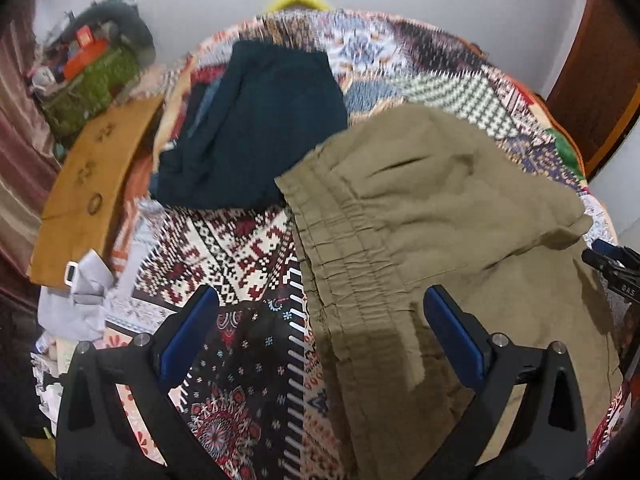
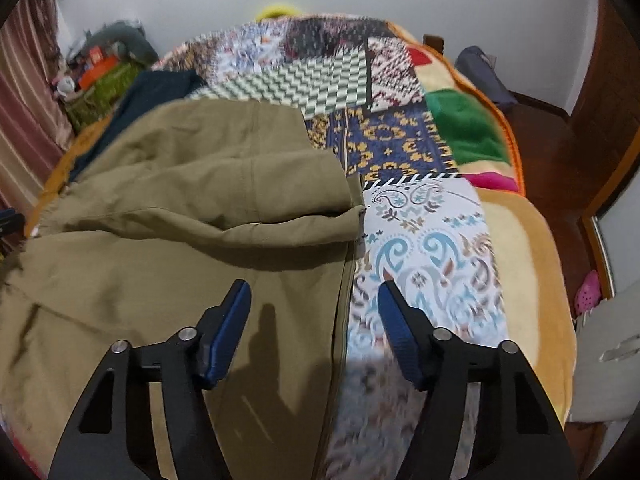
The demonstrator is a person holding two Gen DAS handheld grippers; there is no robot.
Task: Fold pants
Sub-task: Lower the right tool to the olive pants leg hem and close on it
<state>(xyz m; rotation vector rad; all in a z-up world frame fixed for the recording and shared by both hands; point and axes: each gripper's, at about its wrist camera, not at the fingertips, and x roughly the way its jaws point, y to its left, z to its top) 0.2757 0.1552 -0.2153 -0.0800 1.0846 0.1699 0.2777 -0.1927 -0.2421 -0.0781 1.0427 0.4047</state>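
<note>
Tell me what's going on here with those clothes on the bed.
A person with a handheld gripper in each hand is folding the khaki pants on the patchwork bedspread. The pants are already doubled over once. The left gripper is open over the elastic waistband, and the right gripper is open over the opposite edge. Neither holds fabric. A dark garment lies behind them.
</note>
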